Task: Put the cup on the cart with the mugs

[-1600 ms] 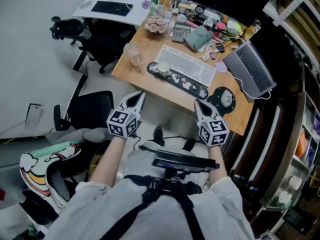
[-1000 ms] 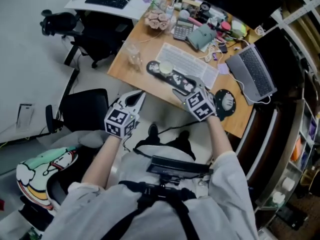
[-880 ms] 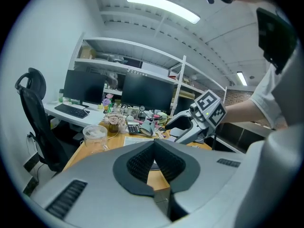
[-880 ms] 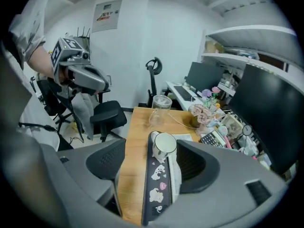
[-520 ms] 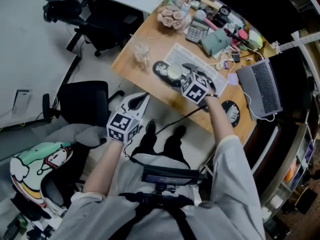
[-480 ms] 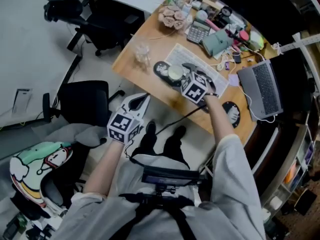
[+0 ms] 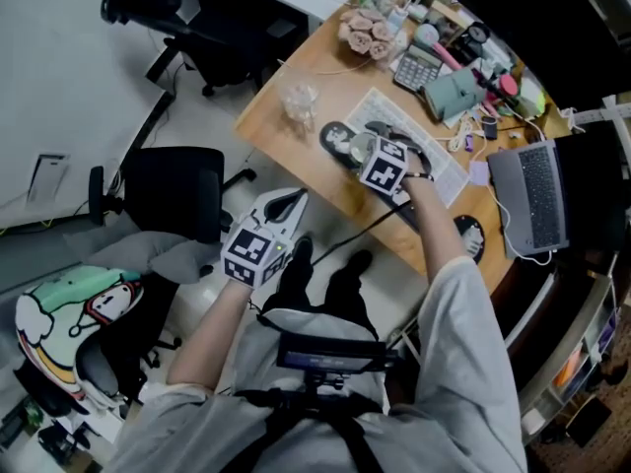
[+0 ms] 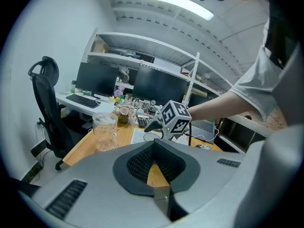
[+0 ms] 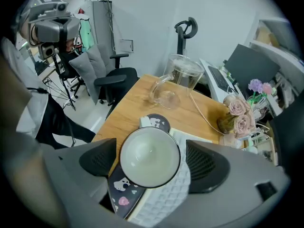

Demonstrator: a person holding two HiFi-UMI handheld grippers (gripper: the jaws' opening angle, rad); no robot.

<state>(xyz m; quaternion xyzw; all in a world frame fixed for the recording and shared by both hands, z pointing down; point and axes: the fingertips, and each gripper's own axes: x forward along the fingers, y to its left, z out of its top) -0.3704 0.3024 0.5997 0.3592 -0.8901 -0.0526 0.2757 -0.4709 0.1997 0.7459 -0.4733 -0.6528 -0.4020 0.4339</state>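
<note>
R gripper (image 9: 151, 161) straddling the round white cup (image 9: 149, 151) on the wooden desk (image 9: 128, 113); L gripper (image 8: 153, 148) held off to the side.

R jaws spread wide, one pad each side of the cup, not clamped on it; cup stands upright on the dark cartoon-print wrist rest (image 9: 118, 186), just beside the white keyboard (image 9: 164, 198). L jaws together, nothing btwn them, short of the desk edge. Clear glass jug (image 9: 183, 75) and pink rose bunch (image 9: 237, 115) sit further along the desk.
</note>
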